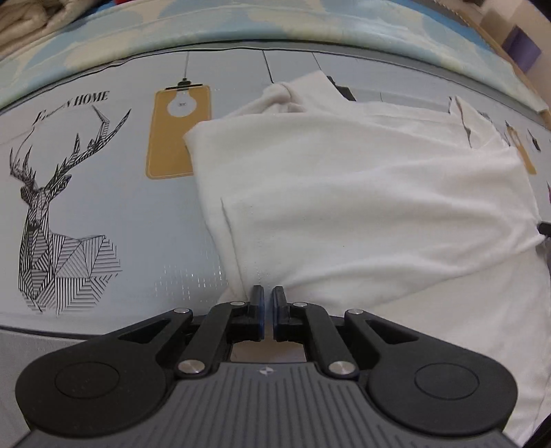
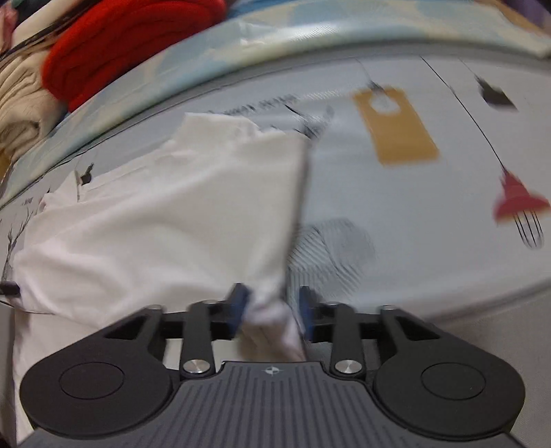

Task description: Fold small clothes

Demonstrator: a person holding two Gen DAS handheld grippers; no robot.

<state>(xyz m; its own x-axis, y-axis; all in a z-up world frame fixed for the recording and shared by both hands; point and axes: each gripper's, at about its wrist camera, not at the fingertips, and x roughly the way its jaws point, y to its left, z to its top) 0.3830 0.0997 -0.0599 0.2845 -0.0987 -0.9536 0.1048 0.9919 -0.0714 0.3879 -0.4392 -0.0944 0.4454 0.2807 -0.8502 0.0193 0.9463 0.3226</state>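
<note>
A white garment (image 1: pixel 361 193) lies partly folded on a grey printed table cover (image 1: pixel 113 193). My left gripper (image 1: pixel 268 293) is shut on the garment's near edge, with a thin fold of cloth between its pads. In the right wrist view the same white garment (image 2: pixel 165 220) spreads to the left. My right gripper (image 2: pixel 272 303) has its jaws parted, with a bunched corner of the garment lying between them; the cloth does not look pinched. This view is blurred by motion.
The cover carries a deer drawing (image 1: pixel 51 213), a yellow lamp print (image 1: pixel 179 131) and a red lamp print (image 2: pixel 516 200). A red cloth pile (image 2: pixel 131 38) and beige fabric (image 2: pixel 20 103) lie beyond the table's far edge, on a blue patterned sheet (image 1: pixel 275 24).
</note>
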